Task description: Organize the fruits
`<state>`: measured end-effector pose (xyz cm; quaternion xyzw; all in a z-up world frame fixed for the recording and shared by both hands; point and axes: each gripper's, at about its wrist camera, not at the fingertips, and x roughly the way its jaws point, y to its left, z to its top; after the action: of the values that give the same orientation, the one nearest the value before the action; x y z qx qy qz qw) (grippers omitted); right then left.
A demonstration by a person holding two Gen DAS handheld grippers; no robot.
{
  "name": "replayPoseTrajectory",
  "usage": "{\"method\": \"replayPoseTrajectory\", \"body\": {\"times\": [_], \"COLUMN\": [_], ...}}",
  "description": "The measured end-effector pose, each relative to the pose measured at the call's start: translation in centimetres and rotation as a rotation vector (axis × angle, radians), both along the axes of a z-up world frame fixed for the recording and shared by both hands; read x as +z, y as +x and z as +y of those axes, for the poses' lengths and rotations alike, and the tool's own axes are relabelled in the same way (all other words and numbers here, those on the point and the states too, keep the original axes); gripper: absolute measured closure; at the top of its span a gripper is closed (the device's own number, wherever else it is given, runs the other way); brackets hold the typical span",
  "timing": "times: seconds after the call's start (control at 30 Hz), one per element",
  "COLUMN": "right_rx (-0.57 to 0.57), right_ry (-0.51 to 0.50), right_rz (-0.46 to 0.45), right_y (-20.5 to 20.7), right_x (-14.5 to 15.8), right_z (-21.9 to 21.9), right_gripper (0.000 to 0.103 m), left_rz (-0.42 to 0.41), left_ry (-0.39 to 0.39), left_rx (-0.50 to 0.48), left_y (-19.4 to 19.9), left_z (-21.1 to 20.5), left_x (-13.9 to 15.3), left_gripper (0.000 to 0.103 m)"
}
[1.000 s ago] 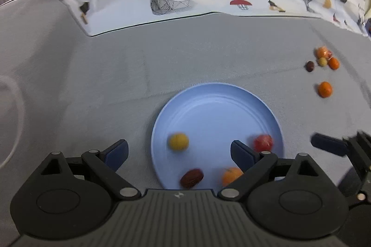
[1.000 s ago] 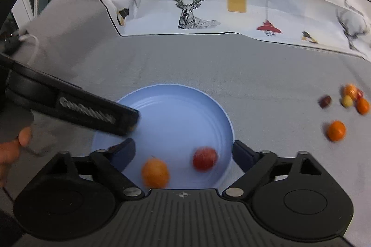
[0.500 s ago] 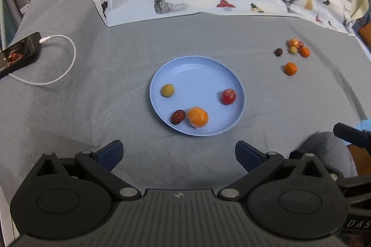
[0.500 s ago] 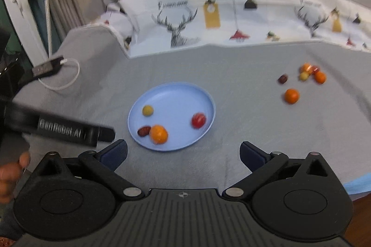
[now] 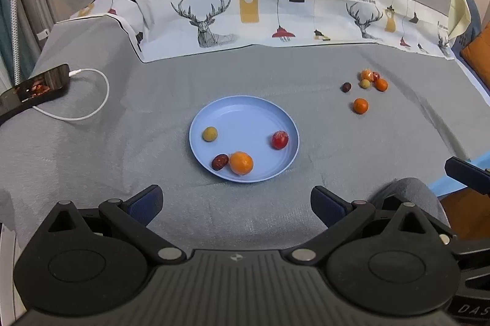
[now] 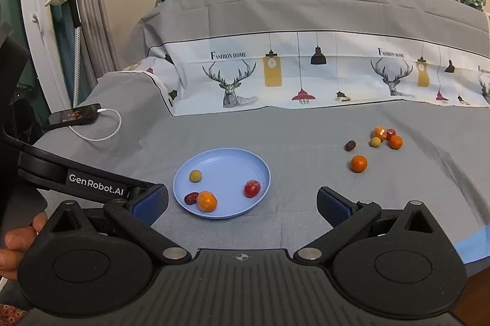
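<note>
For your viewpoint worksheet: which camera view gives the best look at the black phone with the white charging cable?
The left wrist view: the black phone lies nearer and larger, its lit screen facing up and the white charging cable loop fully traced. The right wrist view shows the same phone smaller, farther off and more edge-on.

Phone (image 5: 33,87): left of the blue plate (image 5: 245,111); its near end is cut by the left wrist view's edge, and the screen content is too small to read.
Fruit cluster (image 6: 384,137): right of the plate; pieces overlap, kinds unclear.
Person's hand (image 6: 18,246): left of the plate; cut by the frame edge, partly behind the gripper body.
Orange cushion (image 5: 477,56): far right of the plate; cropped.
</note>
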<state>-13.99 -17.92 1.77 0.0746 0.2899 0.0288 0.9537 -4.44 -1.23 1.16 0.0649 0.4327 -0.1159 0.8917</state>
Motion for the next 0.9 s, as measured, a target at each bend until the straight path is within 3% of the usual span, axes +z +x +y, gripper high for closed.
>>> {"method": "replayPoseTrajectory", "body": {"times": [0.3,0.9], "right_rx": [0.001,-0.049], "right_ry": [0.001,0.05], "right_rz": [-0.026,0.022], "right_y": [-0.8,0.4], "right_x": [0.3,-1.1], "right_z": [0.1,-1.0], "right_gripper": [0.001,0.001], "left_rz": [-0.042,-0.007], "left_ry": [-0.004,0.001], "left_rx": [0.009,0.004], "left_y": [-0.6,1.7], "left_z": [0.4,-0.4], "left_x": [1.2,0.4], "left_gripper": [0.0,0.0]}}
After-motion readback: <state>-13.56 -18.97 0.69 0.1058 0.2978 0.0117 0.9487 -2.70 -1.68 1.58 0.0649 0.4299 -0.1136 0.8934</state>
